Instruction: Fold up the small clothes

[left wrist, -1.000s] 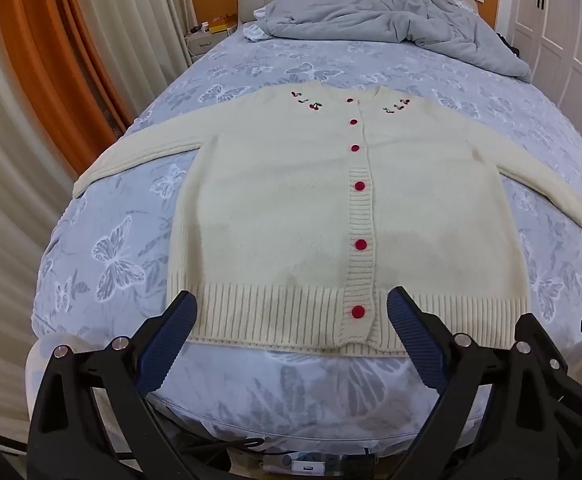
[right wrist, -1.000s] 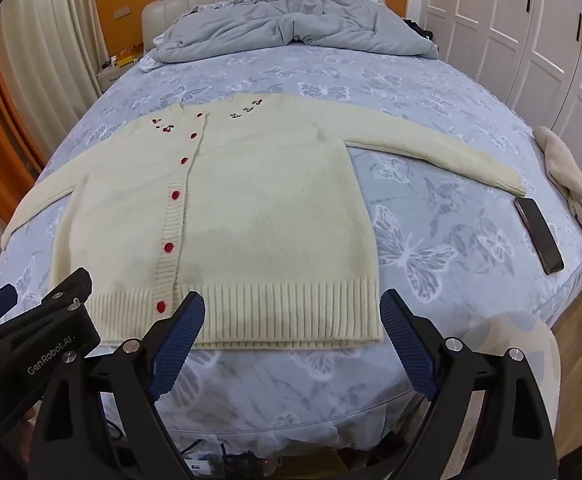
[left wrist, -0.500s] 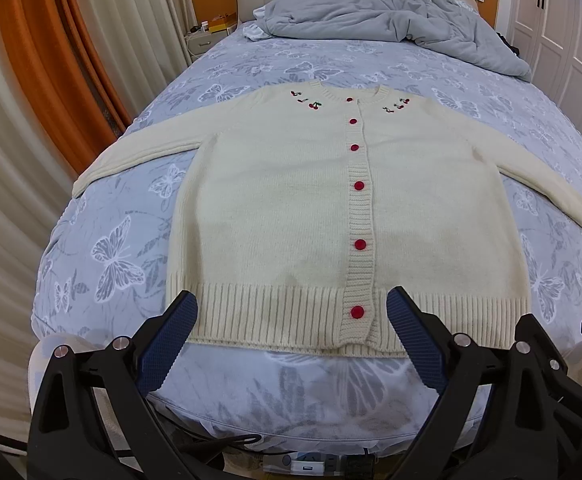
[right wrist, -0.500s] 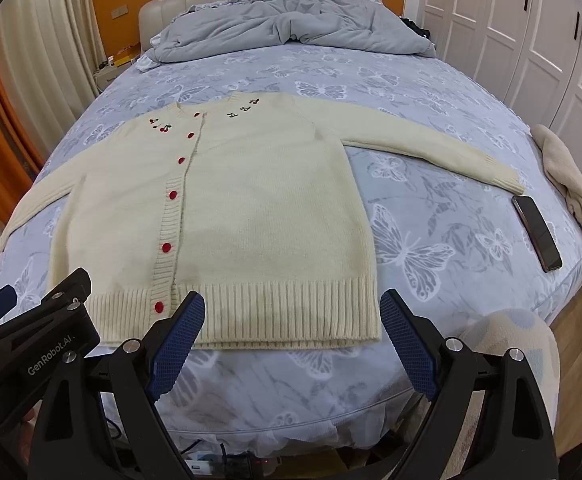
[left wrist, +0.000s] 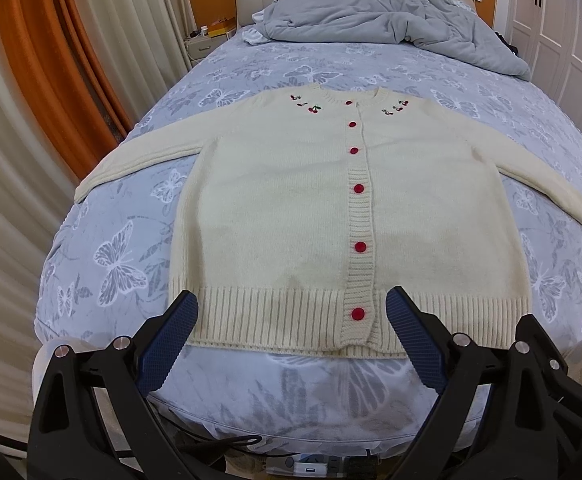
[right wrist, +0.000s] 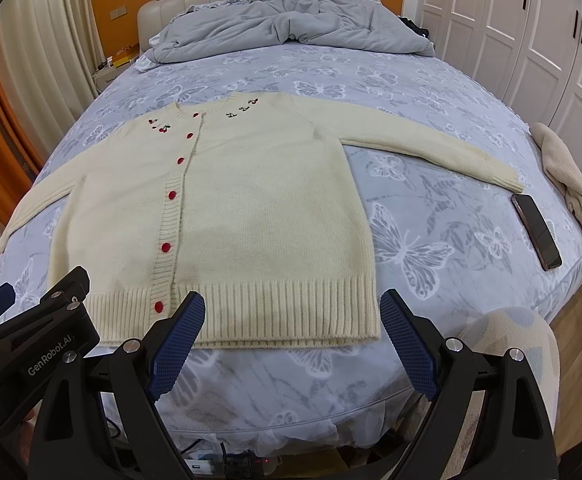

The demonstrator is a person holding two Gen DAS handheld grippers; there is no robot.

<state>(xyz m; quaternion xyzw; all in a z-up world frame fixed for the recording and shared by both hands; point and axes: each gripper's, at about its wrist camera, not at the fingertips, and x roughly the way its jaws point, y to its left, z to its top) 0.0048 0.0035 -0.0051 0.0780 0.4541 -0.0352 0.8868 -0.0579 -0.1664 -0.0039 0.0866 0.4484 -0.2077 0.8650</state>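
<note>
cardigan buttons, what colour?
Red, on the cream cardigan; buttons show best in the left wrist view.

Your left gripper (left wrist: 291, 312) hangs level at the near edge of the scene, its two blue-padded fingers (left wrist: 169, 342) spread wide with nothing between them. Your right gripper (right wrist: 293, 312) sits just beside it on the right, at about the same height, its jaws equally wide apart and empty. Each one shows at the edge of the other's view, so the two are held close together, side by side, both pointing toward the far end.
</note>
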